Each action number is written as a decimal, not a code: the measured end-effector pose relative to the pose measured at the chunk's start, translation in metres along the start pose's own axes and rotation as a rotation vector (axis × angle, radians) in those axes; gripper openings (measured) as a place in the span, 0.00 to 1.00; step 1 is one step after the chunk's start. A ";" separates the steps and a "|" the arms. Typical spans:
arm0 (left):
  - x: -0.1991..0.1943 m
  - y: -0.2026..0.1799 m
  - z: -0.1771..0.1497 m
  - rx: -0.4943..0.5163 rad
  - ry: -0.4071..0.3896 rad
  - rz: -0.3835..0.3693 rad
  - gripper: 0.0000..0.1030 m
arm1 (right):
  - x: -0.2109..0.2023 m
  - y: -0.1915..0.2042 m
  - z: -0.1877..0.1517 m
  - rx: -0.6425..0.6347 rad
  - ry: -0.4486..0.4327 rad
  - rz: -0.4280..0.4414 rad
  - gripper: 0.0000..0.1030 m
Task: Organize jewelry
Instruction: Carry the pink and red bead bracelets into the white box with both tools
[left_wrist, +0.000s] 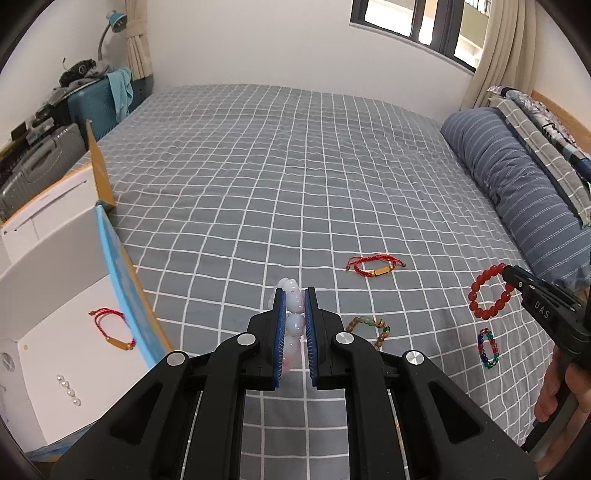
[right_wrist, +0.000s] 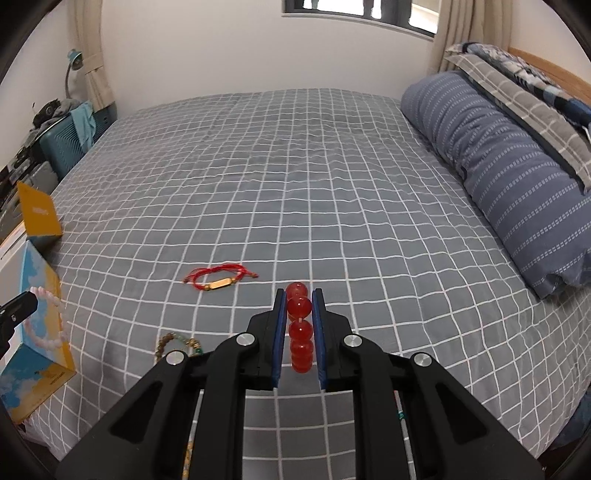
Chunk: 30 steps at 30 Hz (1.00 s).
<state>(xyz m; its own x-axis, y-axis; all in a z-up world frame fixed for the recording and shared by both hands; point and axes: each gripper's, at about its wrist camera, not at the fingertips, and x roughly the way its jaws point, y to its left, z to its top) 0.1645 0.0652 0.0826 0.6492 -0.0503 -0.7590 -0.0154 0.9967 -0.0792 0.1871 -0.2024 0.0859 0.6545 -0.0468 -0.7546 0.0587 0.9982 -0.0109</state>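
Note:
My left gripper (left_wrist: 294, 299) is shut on a pale pink bead bracelet (left_wrist: 293, 325), held above the bed; it also shows in the right wrist view (right_wrist: 50, 321). My right gripper (right_wrist: 299, 295) is shut on a red bead bracelet (right_wrist: 300, 328), seen hanging from it in the left wrist view (left_wrist: 489, 293). On the grey checked bedspread (left_wrist: 295, 166) lie a red cord bracelet with a gold bar (left_wrist: 375, 265), a brown and green bead bracelet (left_wrist: 371, 330) and a multicoloured bead bracelet (left_wrist: 489, 349). An open white box (left_wrist: 70, 354) at left holds a red cord bracelet (left_wrist: 112, 328) and a short row of pearls (left_wrist: 68, 389).
A striped blue pillow (left_wrist: 517, 184) and folded blankets (left_wrist: 546, 125) lie along the right side of the bed. Suitcases (left_wrist: 44, 166) and clutter stand left of the bed. A yellow box flap (left_wrist: 99, 170) stands behind the white box.

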 end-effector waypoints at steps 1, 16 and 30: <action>-0.002 0.002 0.000 -0.002 -0.001 0.001 0.10 | -0.003 0.004 0.000 -0.005 -0.004 0.002 0.13; -0.053 0.036 -0.006 -0.048 -0.035 0.043 0.10 | -0.054 0.079 0.003 -0.112 -0.054 0.056 0.13; -0.098 0.096 -0.016 -0.127 -0.069 0.130 0.10 | -0.083 0.181 0.001 -0.229 -0.094 0.161 0.13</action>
<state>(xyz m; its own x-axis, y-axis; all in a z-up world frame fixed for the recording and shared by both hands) 0.0868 0.1649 0.1390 0.6862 0.0868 -0.7223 -0.1950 0.9785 -0.0677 0.1438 -0.0176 0.1473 0.7094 0.1205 -0.6945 -0.2164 0.9749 -0.0518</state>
